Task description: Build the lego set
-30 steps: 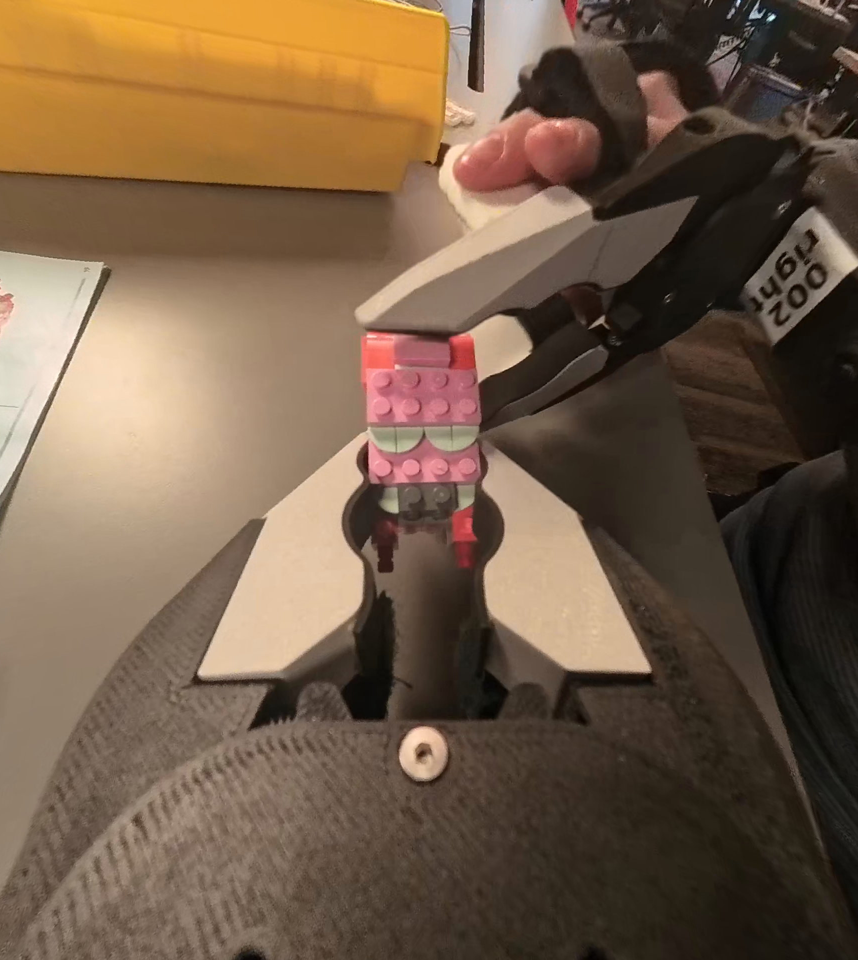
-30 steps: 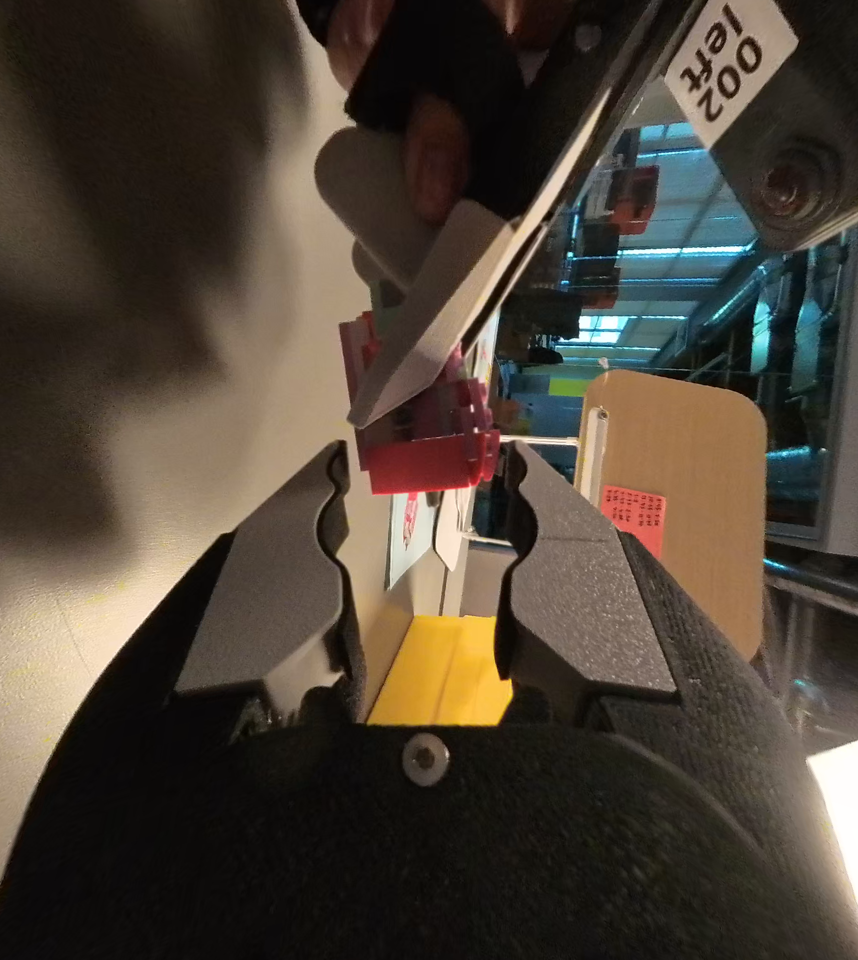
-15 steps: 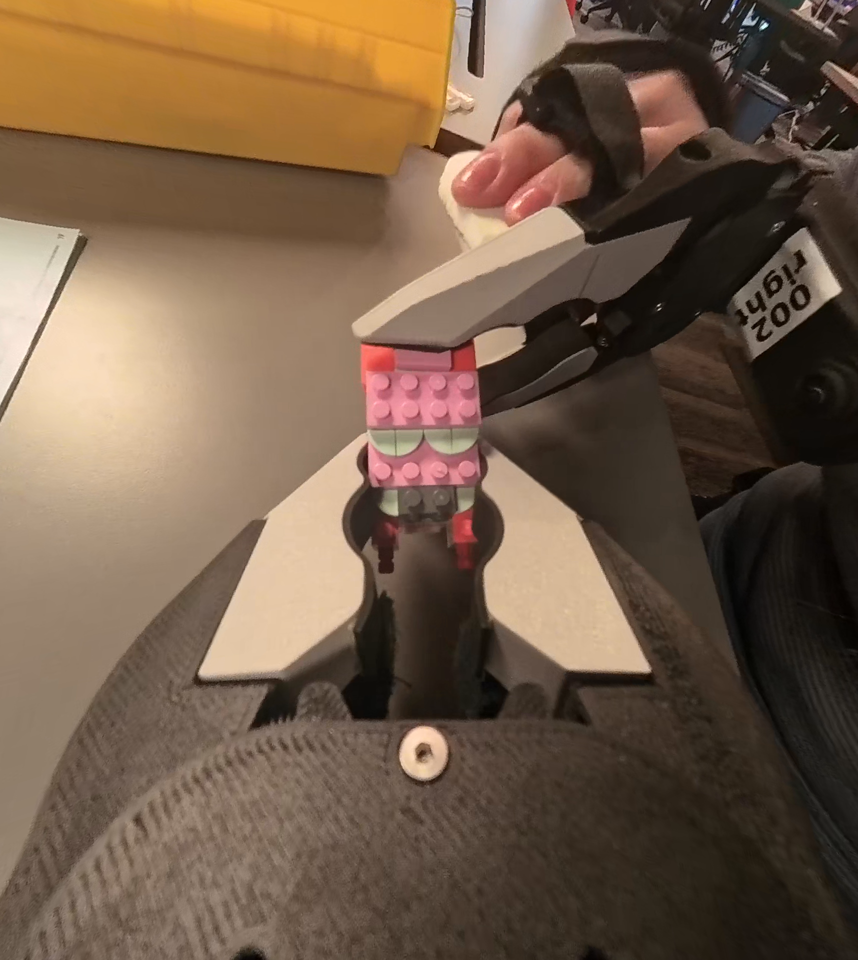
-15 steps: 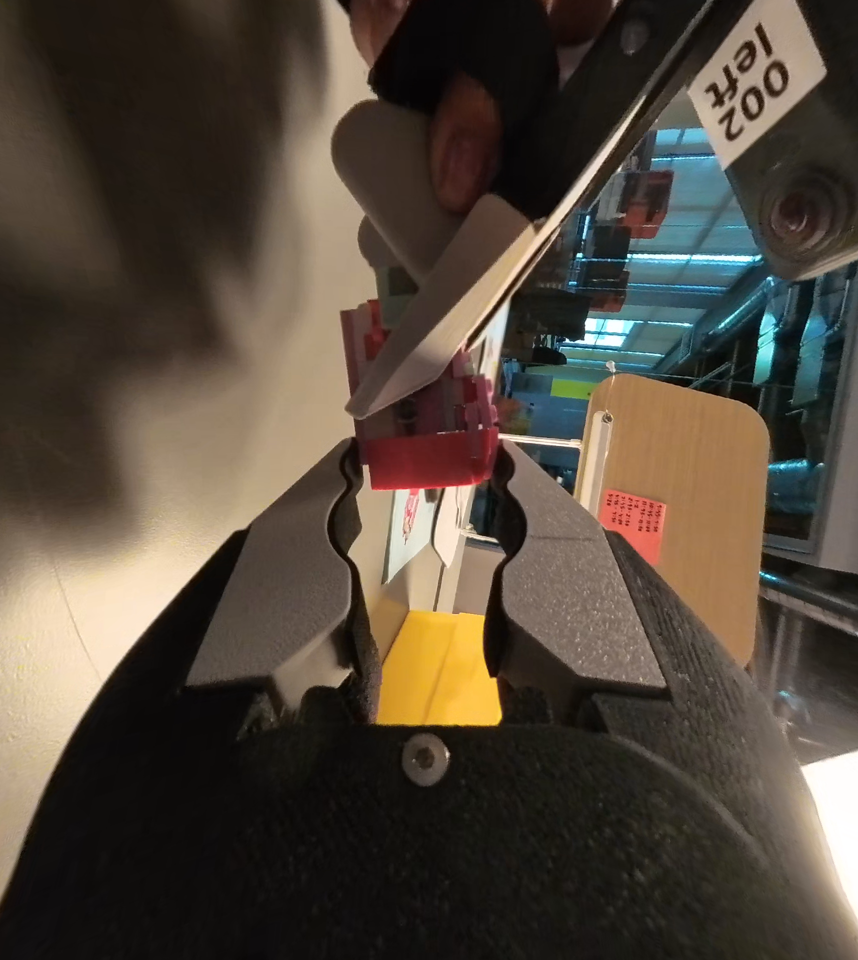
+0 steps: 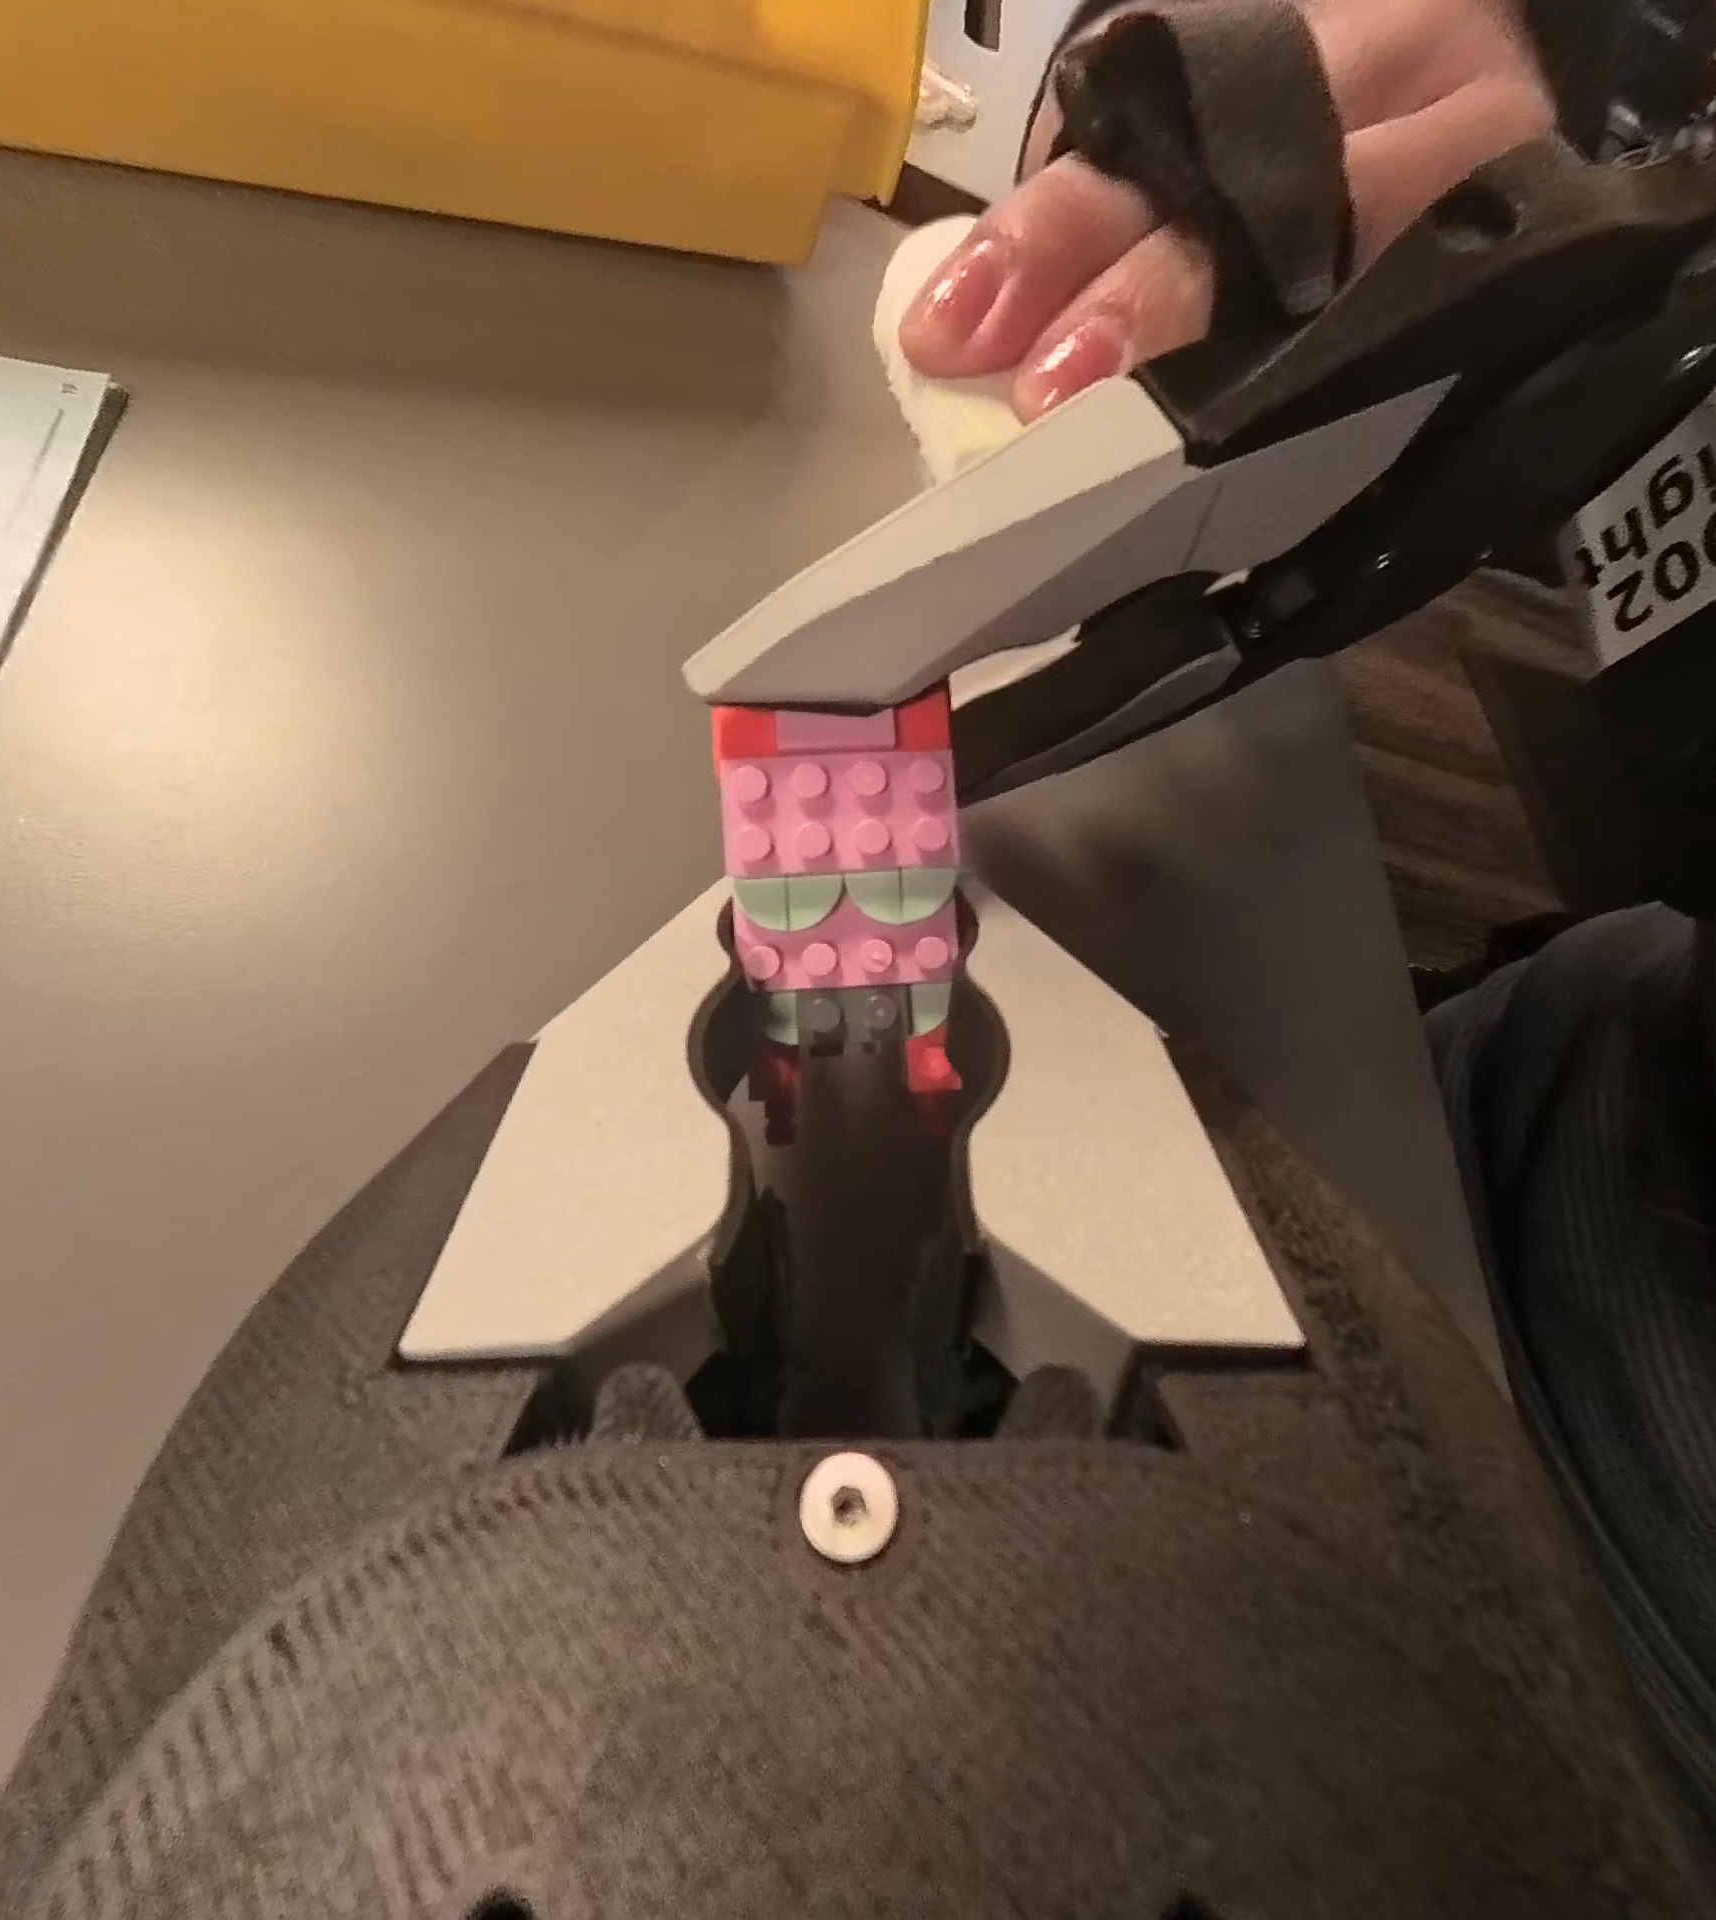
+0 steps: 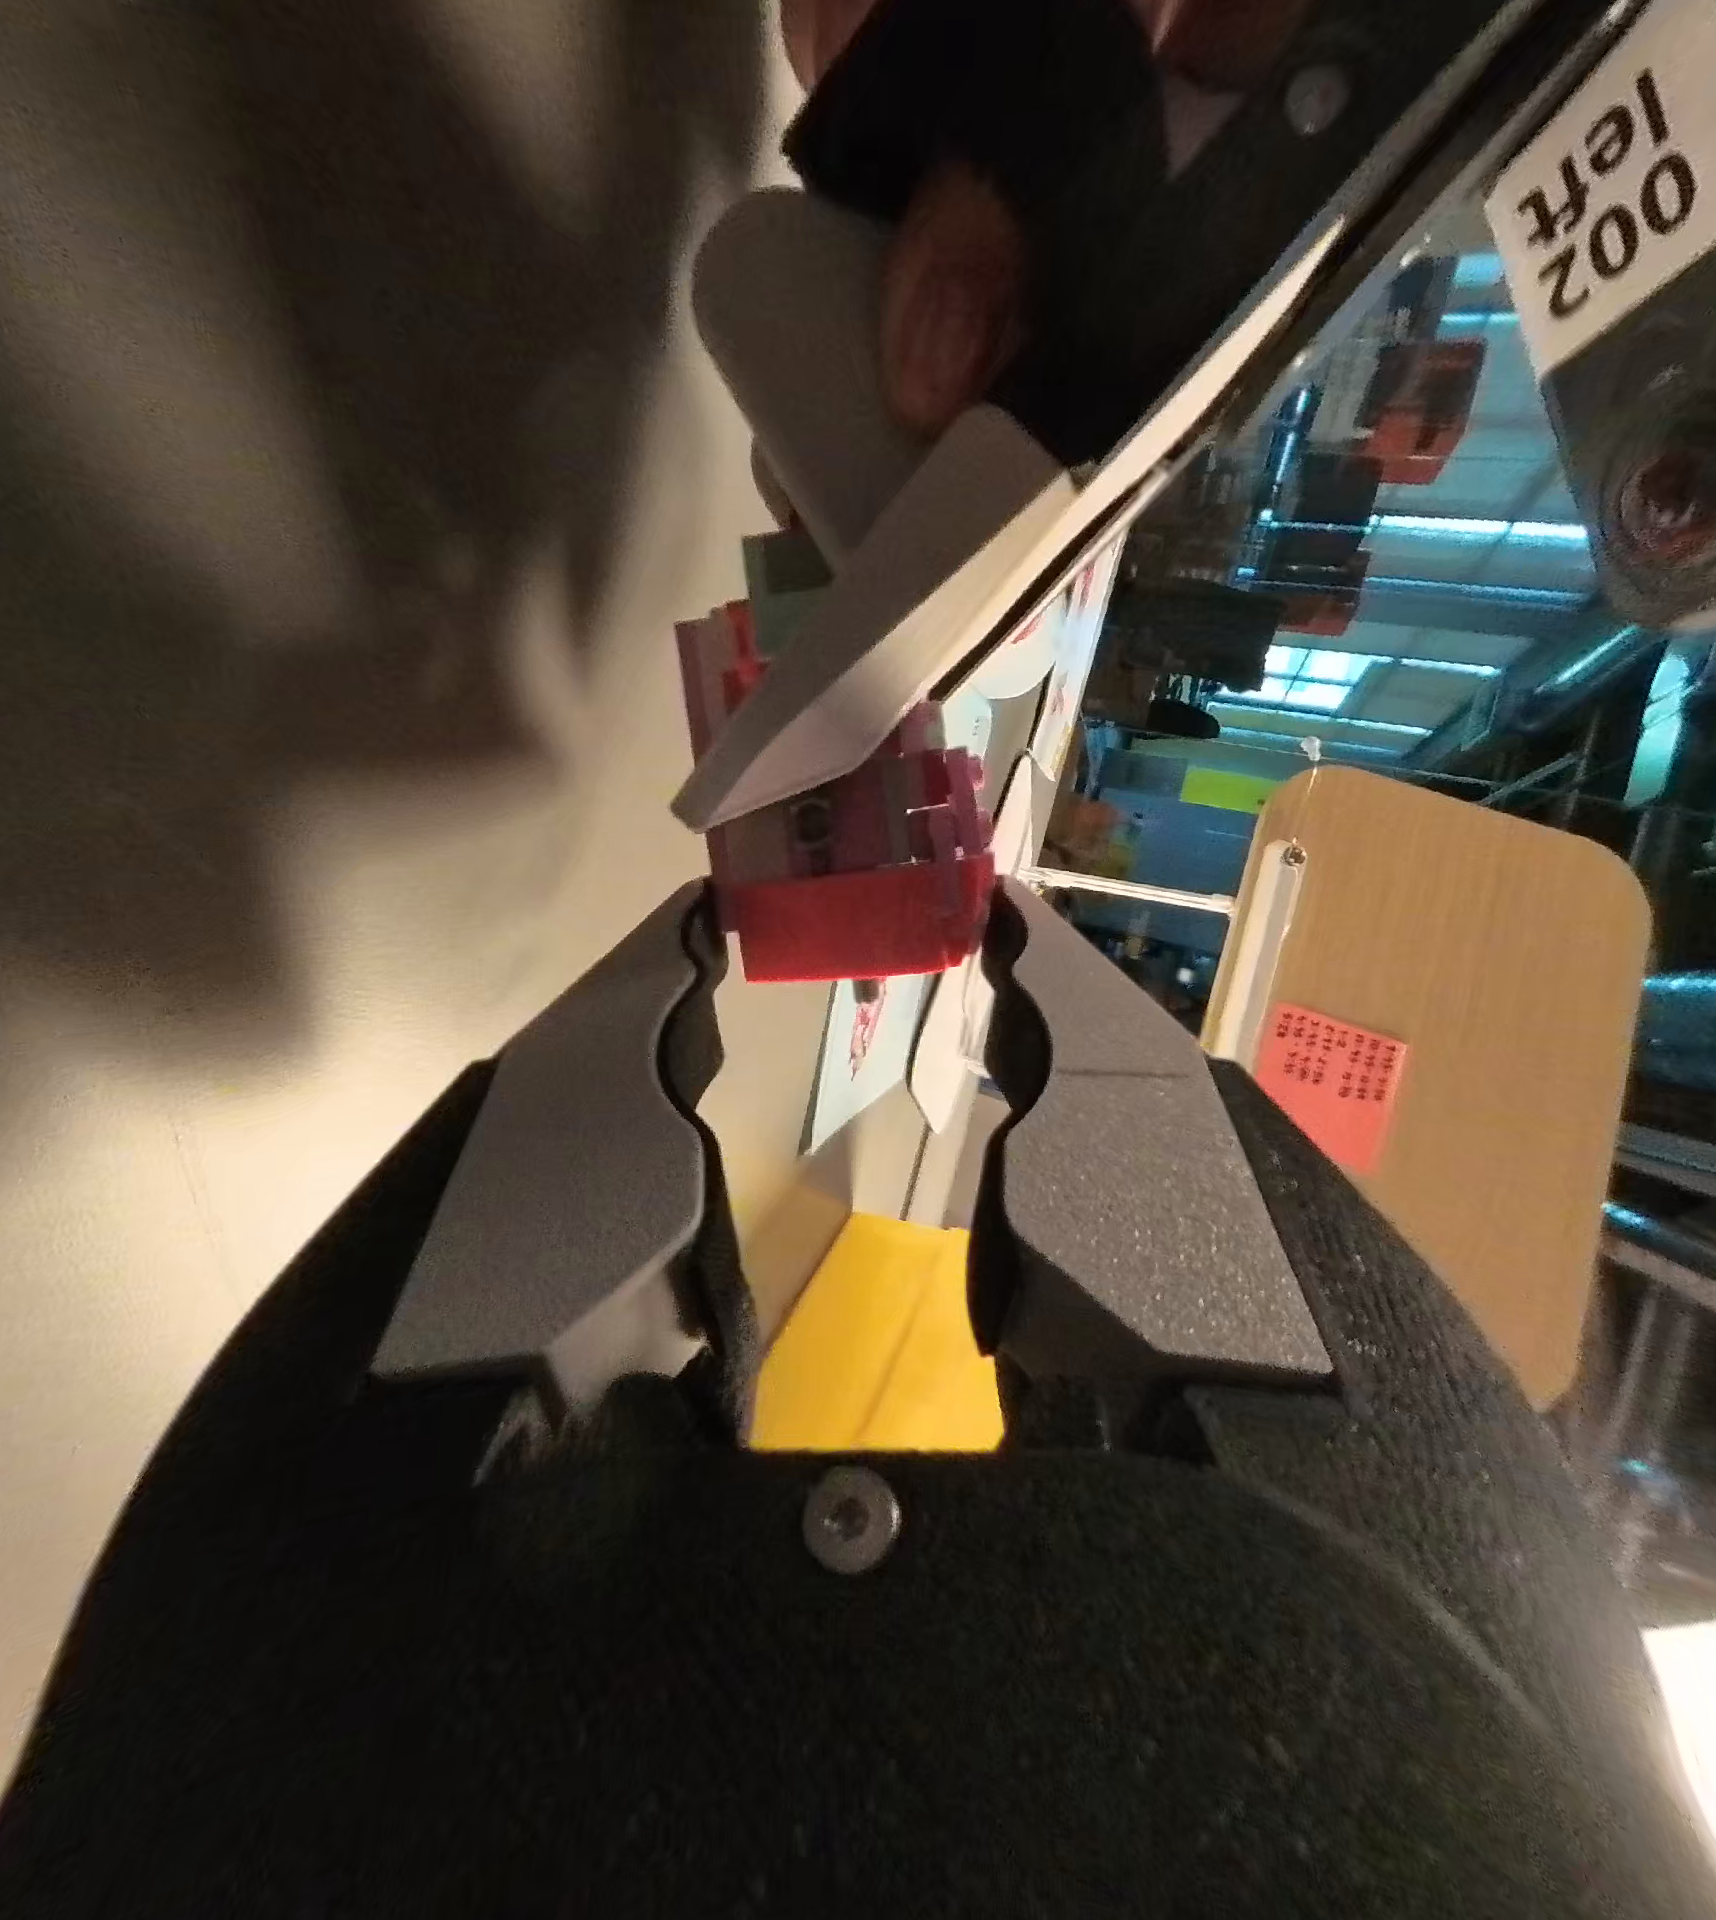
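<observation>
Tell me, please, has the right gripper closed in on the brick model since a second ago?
Yes. In its own view the right gripper has narrowed and now clamps the brick model's red end, whereas earlier gaps flanked it.

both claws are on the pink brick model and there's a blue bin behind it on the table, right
Not quite: the bin is yellow, not blue, as the left wrist view shows. The rest holds: the left claw and the right claw both grip the pink brick model above the table.
</observation>
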`<state>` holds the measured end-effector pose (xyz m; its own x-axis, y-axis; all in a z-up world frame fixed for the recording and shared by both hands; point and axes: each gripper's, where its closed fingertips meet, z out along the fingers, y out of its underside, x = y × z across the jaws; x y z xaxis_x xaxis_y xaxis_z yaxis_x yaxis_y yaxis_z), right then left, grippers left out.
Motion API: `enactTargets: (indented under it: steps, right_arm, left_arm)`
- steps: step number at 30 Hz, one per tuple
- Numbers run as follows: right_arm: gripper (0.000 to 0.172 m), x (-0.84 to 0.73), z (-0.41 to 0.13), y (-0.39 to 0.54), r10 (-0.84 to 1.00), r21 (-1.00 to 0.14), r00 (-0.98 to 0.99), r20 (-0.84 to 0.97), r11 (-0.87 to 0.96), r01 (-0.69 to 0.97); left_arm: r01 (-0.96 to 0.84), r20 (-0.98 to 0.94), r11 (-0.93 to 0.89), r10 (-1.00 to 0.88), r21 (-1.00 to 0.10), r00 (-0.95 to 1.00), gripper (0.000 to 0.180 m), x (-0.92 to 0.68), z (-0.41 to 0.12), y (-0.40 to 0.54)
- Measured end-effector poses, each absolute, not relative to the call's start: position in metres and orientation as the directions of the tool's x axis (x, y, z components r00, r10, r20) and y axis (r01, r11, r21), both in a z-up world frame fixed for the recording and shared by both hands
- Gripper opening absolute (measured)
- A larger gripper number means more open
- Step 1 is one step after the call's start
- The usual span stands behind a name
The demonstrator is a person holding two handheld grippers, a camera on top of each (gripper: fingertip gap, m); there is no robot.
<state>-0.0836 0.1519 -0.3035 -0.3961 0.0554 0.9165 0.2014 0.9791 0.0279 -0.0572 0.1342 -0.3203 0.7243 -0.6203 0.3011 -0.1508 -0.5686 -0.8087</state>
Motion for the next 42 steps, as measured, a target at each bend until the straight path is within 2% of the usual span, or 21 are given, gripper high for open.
enactTargets:
  steps: [5, 7, 9, 12, 18, 20, 23, 26, 28, 31, 34, 39, 42]
  right_arm:
    - [0.055, -0.084, -0.310, 0.144, 0.273, -0.188, -0.410, 0.871, 0.954, 0.234]
    - [0.062, -0.085, -0.308, 0.141, 0.305, -0.227, -0.409, 0.860, 0.947, 0.229]
    - [0.062, -0.087, -0.308, 0.141, 0.296, -0.218, -0.411, 0.862, 0.949, 0.226]
    - [0.053, -0.087, -0.309, 0.143, 0.265, -0.182, -0.415, 0.870, 0.957, 0.228]
    - [0.051, -0.086, -0.311, 0.147, 0.188, -0.089, -0.446, 0.875, 0.968, 0.234]
    - [0.051, -0.087, -0.313, 0.147, 0.198, -0.094, -0.447, 0.872, 0.966, 0.243]
    - [0.055, -0.089, -0.317, 0.147, 0.398, -0.288, -0.401, 0.825, 0.907, 0.307]
    - [0.104, -0.089, -0.312, 0.148, 0.621, -0.523, -0.343, 0.705, 0.782, 0.339]
    - [0.117, -0.087, -0.304, 0.152, 0.735, -0.664, -0.297, 0.609, 0.678, 0.317]
    - [0.117, -0.084, -0.288, 0.165, 0.829, -0.801, -0.208, 0.520, 0.557, 0.218]
    - [0.107, -0.082, -0.264, 0.183, 0.913, -0.913, -0.094, 0.396, 0.403, 0.065]
    - [0.104, -0.078, -0.227, 0.236, 0.970, -0.967, 0.129, 0.207, 0.223, -0.122]
    - [0.101, -0.085, -0.219, 0.257, 0.965, -0.966, 0.212, 0.155, 0.194, -0.174]
  left_arm:
    - [-0.070, 0.424, -0.626, -0.602, -0.777, 0.676, 0.032, -0.055, -0.319, 0.131]
    - [-0.031, 0.471, -0.630, -0.611, -0.776, 0.636, 0.032, -0.051, -0.313, 0.129]
    - [-0.016, 0.493, -0.636, -0.612, -0.771, 0.618, 0.032, -0.049, -0.310, 0.128]
    - [-0.028, 0.491, -0.648, -0.604, -0.761, 0.628, 0.032, -0.050, -0.314, 0.127]
    - [-0.051, 0.467, -0.647, -0.600, -0.761, 0.649, 0.032, -0.050, -0.317, 0.128]
    - [-0.060, 0.467, -0.656, -0.595, -0.752, 0.655, 0.032, -0.050, -0.320, 0.128]
    - [-0.053, 0.467, -0.662, -0.581, -0.747, 0.667, 0.032, -0.054, -0.320, 0.129]
    - [-0.154, 0.300, -0.625, -0.557, -0.765, 0.774, 0.033, -0.068, -0.329, 0.136]
    - [-0.250, 0.162, -0.615, -0.535, -0.748, 0.829, 0.033, -0.081, -0.337, 0.138]
    - [-0.294, 0.113, -0.619, -0.532, -0.729, 0.839, 0.033, -0.083, -0.342, 0.138]
    - [-0.310, 0.105, -0.633, -0.530, -0.710, 0.842, 0.033, -0.084, -0.349, 0.138]
    - [-0.275, 0.113, -0.636, -0.499, -0.721, 0.859, 0.034, -0.087, -0.348, 0.142]
    - [-0.272, 0.100, -0.629, -0.490, -0.728, 0.866, 0.067, -0.087, -0.349, 0.144]
